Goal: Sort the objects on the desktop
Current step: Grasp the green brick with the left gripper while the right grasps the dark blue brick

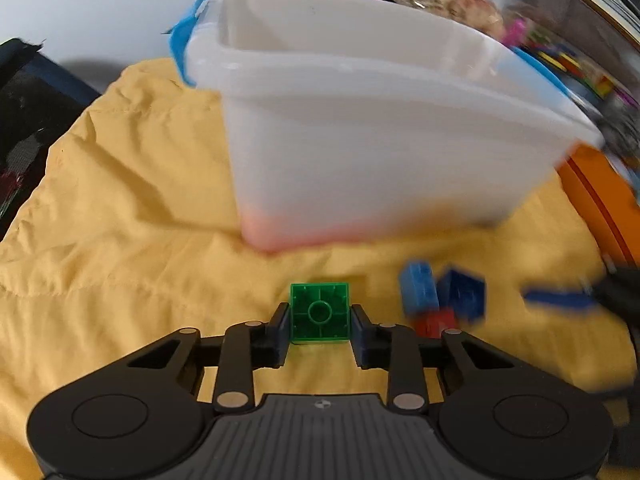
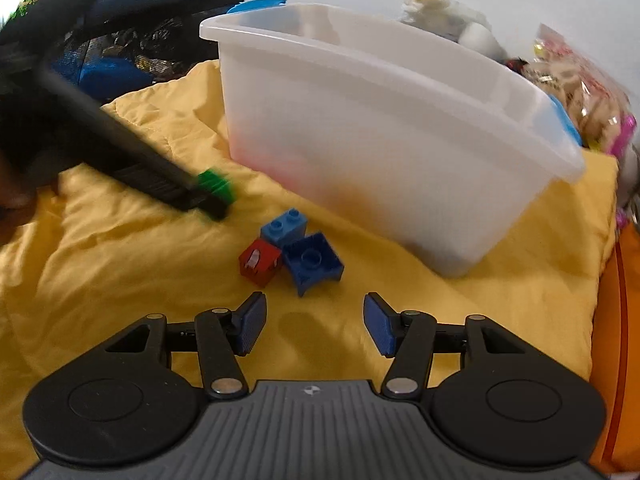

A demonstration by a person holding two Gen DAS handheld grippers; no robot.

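Green brick (image 1: pixel 319 313): clamped between the pads of the left gripper (image 1: pixel 320 326), hollow underside toward the camera, lifted just above the yellow cloth (image 1: pixel 120 208), likely so it can be carried to the bin.
Bin (image 1: pixel 380 128): translucent white, open-topped, standing on the cloth just beyond the brick; probably the drop point for sorted pieces.
Loose bricks: a light blue brick (image 2: pixel 285 227), a red brick (image 2: pixel 259 261) and a dark blue brick (image 2: pixel 313 261) huddle together, touching, near the bin's wall.
Right gripper (image 2: pixel 315 325): jaws spread wide, holding nothing, hovering just short of that cluster, seemingly lined up for the next pick.
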